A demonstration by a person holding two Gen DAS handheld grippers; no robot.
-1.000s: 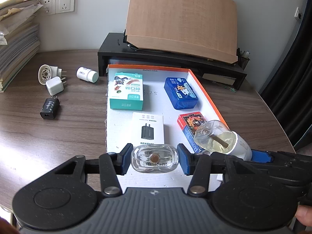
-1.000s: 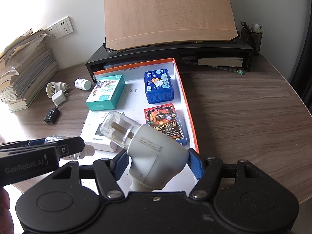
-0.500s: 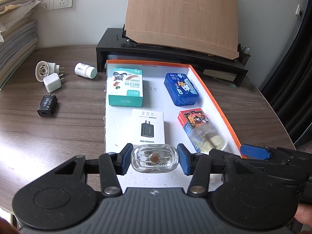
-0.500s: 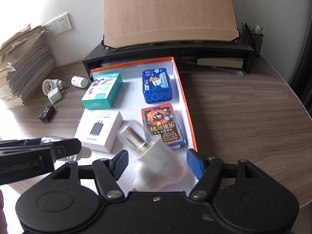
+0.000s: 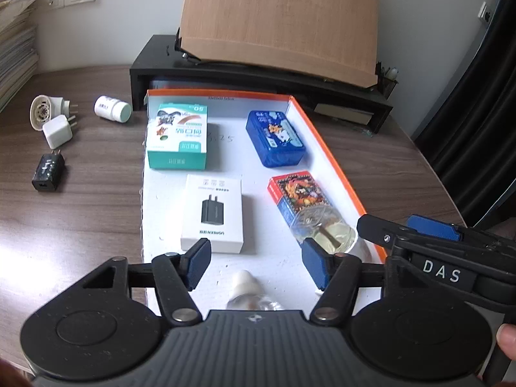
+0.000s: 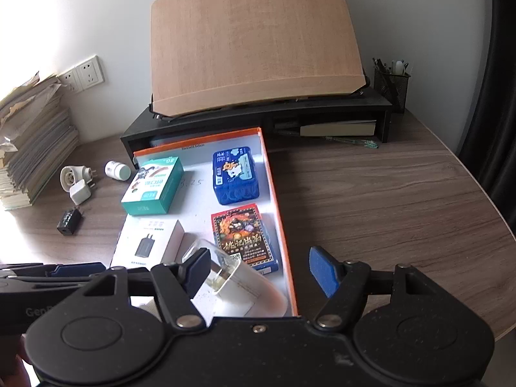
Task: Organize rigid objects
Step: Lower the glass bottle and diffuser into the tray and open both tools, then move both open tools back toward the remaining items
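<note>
On the near end of the orange-rimmed tray [image 5: 335, 167], two items are seen lying released. The left gripper [image 5: 256, 266] is held spread wide, with nothing between its blue pads; a small clear bottle [image 5: 250, 296] with a white cap lies on the tray floor just below it, mostly hidden by the gripper body, so contact cannot be judged. The right gripper [image 6: 258, 269] is likewise spread wide and grasps nothing. The white plug-in diffuser [image 6: 240, 285] with a clear reservoir lies on its side in the tray's near right corner, close against the orange wall and just beside the red card box [image 6: 243, 237]. Farther back in the tray are noted a white charger box [image 5: 212, 213], a teal box [image 5: 177, 137] and a blue tin [image 5: 275, 138]. On the wooden table [image 6: 371, 200] left of the tray are recorded a white pill bottle [image 5: 113, 109], two white plugs and a black charger [image 5: 48, 172].
</note>
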